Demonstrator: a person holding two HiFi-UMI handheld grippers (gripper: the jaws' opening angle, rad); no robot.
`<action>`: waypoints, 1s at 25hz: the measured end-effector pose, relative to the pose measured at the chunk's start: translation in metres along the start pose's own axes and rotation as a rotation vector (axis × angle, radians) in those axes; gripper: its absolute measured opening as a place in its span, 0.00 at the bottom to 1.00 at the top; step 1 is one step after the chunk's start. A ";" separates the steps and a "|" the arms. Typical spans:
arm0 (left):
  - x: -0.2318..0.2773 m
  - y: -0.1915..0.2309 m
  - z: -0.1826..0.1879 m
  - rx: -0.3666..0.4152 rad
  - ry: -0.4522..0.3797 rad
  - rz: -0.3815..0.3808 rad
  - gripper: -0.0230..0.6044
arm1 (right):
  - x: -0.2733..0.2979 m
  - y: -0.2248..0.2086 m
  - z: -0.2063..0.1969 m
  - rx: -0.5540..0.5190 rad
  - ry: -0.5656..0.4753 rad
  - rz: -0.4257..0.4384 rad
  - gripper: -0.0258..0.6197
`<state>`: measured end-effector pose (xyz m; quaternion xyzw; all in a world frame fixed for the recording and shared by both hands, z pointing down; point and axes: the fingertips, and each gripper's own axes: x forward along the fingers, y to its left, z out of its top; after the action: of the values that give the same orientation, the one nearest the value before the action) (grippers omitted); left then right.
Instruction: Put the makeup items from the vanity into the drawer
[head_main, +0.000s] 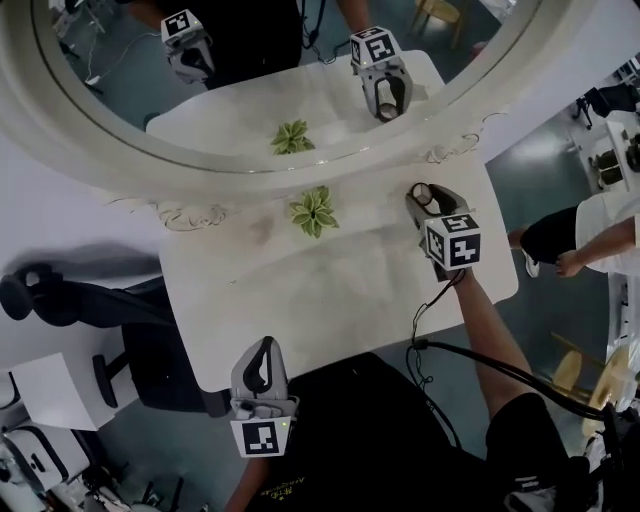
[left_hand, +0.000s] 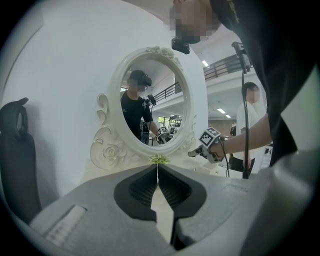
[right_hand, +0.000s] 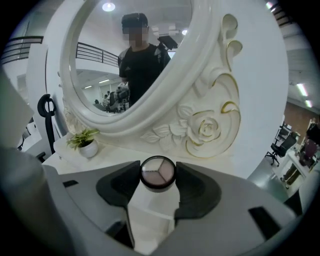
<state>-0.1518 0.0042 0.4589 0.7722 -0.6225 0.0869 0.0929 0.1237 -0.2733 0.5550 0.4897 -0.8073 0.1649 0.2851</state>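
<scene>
Right claw (head_main: 420, 196): it is gripping a round eyeshadow compact (right_hand: 157, 173) between its two pads. The jaws are standing part-way apart, pressing on the case's dark rim from either side. The compact is facing the camera and showing three pale shades under a clear lid. The claw is hovering over the back right corner of the white desk (head_main: 300, 300), close to the carved rose on the frame of the oval mirror (right_hand: 200, 75). Whether the compact is touching the desk top cannot be told.

Left claw (head_main: 264, 347): its jaws are sitting together with only a hairline seam between them, and it is carrying nothing. It is waiting at the front edge of the desk, pointing toward the mirror.

A small potted plant (head_main: 314, 210) is standing at the back of the desk, centred against the mirror's base. A dark office chair (head_main: 60, 295) is standing left of the desk. A second person (head_main: 590, 240) is standing to the right.
</scene>
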 end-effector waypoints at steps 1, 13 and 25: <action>0.003 -0.003 0.000 0.005 0.000 -0.016 0.07 | -0.010 -0.004 0.004 0.003 -0.021 -0.011 0.38; 0.039 -0.051 0.006 0.066 0.020 -0.215 0.07 | -0.103 -0.089 -0.026 0.078 -0.080 -0.191 0.38; 0.051 -0.066 0.006 0.097 0.061 -0.272 0.07 | -0.075 -0.098 -0.098 0.148 0.091 -0.164 0.38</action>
<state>-0.0764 -0.0321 0.4640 0.8500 -0.5041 0.1267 0.0854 0.2665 -0.2138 0.5838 0.5658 -0.7363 0.2222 0.2972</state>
